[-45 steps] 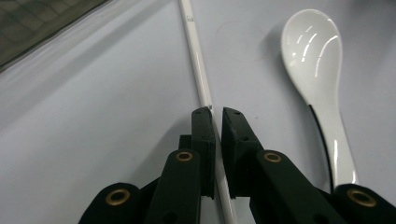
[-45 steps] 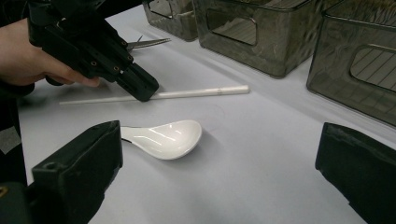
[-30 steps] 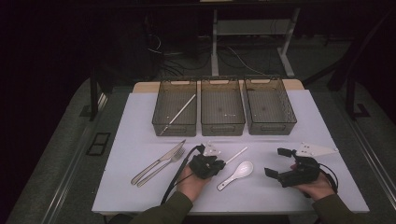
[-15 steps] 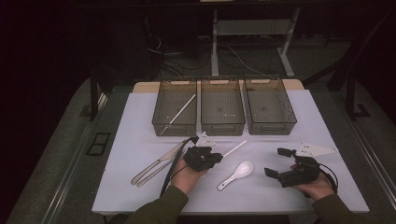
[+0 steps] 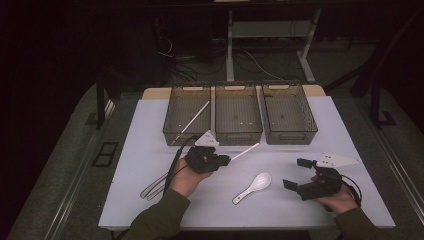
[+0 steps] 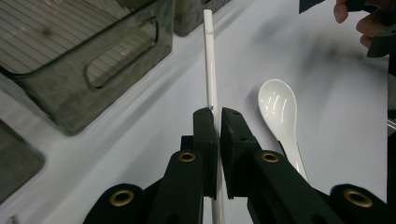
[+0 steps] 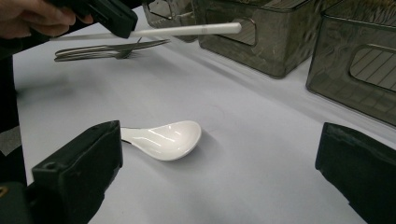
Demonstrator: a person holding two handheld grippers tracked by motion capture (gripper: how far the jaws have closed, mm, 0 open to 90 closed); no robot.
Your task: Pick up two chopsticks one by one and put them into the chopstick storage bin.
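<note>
Since a second ago, the left claw (image 5: 223, 160) has lifted off the counter (image 5: 150, 130) with the white chopstick (image 5: 244, 151) and moved toward the far edge, nearer the middle bin (image 5: 238, 134). Its jaws are clamped on the chopstick, which juts out above the counter. By the near edge, toward the right corner, the right claw (image 5: 295, 174) rests with jaws apart, holding nothing. Between both lies the white spoon (image 5: 253, 187).

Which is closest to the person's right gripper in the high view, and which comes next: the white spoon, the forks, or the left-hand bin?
From the right gripper:
1. White spoon, just to its left on the table.
2. Left-hand bin, across the table at the back.
3. Forks, far left, beyond the other hand.
</note>
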